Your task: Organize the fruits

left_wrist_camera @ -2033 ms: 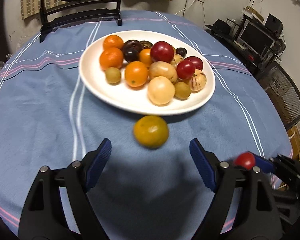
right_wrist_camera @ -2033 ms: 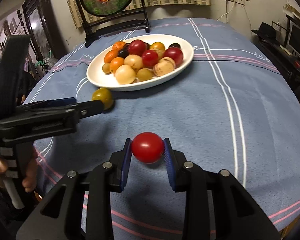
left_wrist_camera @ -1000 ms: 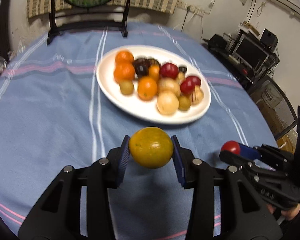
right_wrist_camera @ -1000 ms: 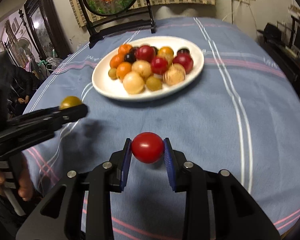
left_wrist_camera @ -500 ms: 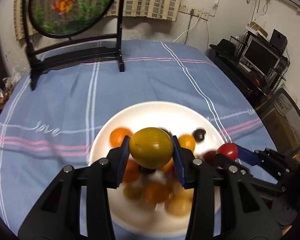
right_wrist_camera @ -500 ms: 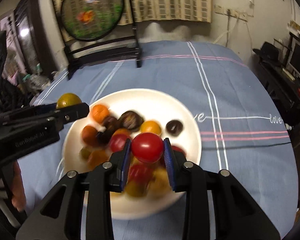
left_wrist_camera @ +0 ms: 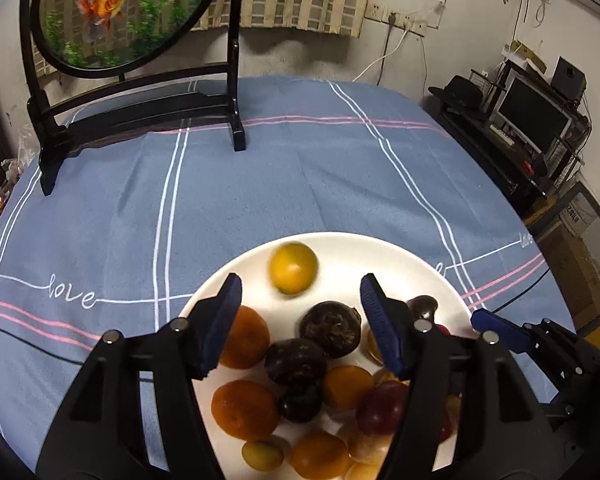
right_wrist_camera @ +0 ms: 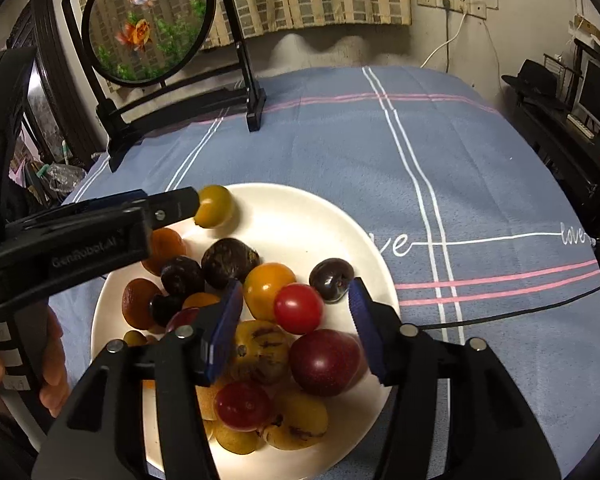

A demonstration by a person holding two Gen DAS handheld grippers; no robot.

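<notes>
A white plate piled with several oranges, dark plums, red tomatoes and yellow fruits lies on the blue tablecloth. My left gripper hangs over the plate's far part, its jaws opening. The yellow-green orange lies loose and blurred on the bare plate just beyond its pads. My right gripper hovers over the pile, jaws opening too. The red tomato rests on other fruit between its blue pads, and neither pad touches it. In the right wrist view the yellow-green orange sits at the left gripper's tip.
A round goldfish screen on a black stand is at the table's far edge. A black cable crosses the cloth right of the plate. A desk with a monitor stands beyond the table at right. A hand holds the left gripper.
Both grippers travelled forward from the near table edge to above the plate. Their jaws then opened, and the yellow-green orange and the red tomato dropped free onto the plate.
</notes>
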